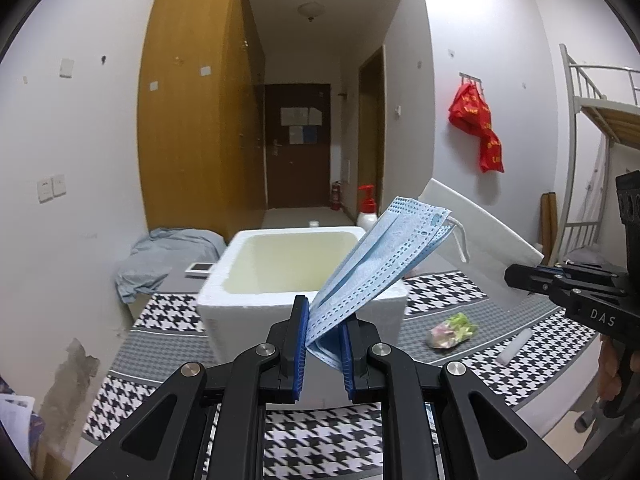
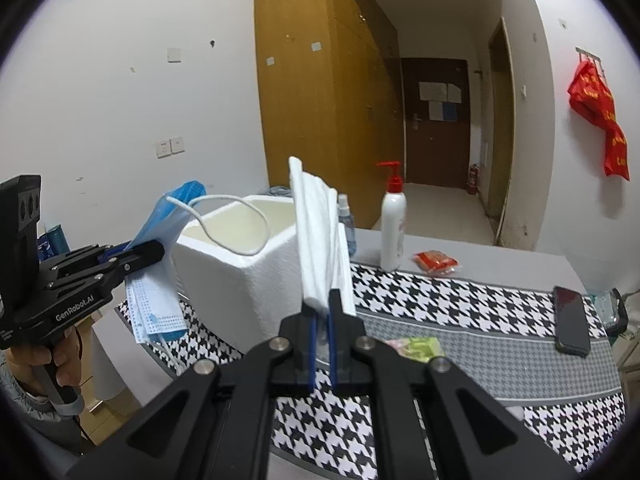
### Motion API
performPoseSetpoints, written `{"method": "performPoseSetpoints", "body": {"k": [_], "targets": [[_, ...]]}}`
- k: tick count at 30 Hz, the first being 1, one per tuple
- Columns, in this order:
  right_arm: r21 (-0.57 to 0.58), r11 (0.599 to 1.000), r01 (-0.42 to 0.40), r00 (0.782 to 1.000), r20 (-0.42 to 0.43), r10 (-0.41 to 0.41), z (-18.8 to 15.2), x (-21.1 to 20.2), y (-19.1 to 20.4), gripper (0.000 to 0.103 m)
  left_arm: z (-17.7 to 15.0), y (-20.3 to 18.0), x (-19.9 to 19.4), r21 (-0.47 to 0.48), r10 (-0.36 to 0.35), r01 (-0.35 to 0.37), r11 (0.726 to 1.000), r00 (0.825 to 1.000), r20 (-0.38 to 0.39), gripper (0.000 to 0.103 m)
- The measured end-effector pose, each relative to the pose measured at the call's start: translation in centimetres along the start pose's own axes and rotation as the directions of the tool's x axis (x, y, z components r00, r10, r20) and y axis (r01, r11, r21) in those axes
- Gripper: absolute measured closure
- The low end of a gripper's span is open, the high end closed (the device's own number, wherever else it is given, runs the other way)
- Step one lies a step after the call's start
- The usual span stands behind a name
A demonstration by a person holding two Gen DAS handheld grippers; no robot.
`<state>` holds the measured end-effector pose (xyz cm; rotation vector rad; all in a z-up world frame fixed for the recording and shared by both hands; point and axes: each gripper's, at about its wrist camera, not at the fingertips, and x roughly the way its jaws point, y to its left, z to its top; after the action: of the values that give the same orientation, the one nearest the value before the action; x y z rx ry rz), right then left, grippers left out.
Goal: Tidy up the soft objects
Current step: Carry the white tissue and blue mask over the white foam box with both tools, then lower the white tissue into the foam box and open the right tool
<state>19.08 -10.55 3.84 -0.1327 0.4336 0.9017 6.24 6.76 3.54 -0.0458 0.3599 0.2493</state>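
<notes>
Clamped between the blue pads of our left gripper (image 1: 323, 334) is a stack of blue face masks (image 1: 376, 256), pinched at one short end so the rest fans up and to the right, with a white ear loop (image 1: 460, 236) dangling off the far corner. Our right gripper (image 2: 321, 322) is closed on a folded white cloth (image 2: 320, 236), which stands nearly upright above the jaws. Both loads hang in the air above the table (image 2: 480, 320) with its houndstooth cover, just on the near side of the open white foam box (image 1: 296, 260), which looks empty and is, we judge, the place for these soft items. To do this step well, we carry each load over the rim before loosening either grip, since a limp mask stack released short of the opening would likely slide down the outer wall. We lower the free end in first, so that the stack folds down inside rather than draping over the edge. The loose ear loop could snag on the rim or on the other gripper, so we keep the two hands well apart and release one load at a time. A small green and pink packet (image 1: 454, 330) lies on the table to the right of the box, apart from both grippers.
</notes>
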Motion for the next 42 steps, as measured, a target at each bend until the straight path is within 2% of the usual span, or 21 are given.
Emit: {"method": "performPoseSetpoints", "body": {"k": [10, 20, 25, 42], "targets": [[-0.035, 0.998, -0.054, 0.999, 0.004, 0.054, 1.4, 2.0, 1.7, 0.096, -0.6, 2.7, -0.9, -0.041, 0.084, -0.084, 0.996, 0.996, 0.003, 0.087], [-0.079, 0.992, -0.1, 0.995, 0.016, 0.102, 3.6, 4.0, 3.9, 0.096, -1.4, 5.4, -1.6, -0.085, 0.161, -0.161, 0.983, 0.987, -0.003, 0.087], [-0.086, 0.988, -0.13, 0.992, -0.005, 0.13, 4.1, 5.7, 4.8, 0.096, -1.8, 6.5, -2.1, -0.113, 0.198, -0.198, 0.974, 0.98, -0.004, 0.087], [-0.082, 0.986, -0.142, 0.989, -0.058, 0.137, 5.1, 9.7, 6.4, 0.096, -2.7, 9.2, -2.1, -0.163, 0.267, -0.267, 0.95, 0.963, -0.023, 0.087]]}}
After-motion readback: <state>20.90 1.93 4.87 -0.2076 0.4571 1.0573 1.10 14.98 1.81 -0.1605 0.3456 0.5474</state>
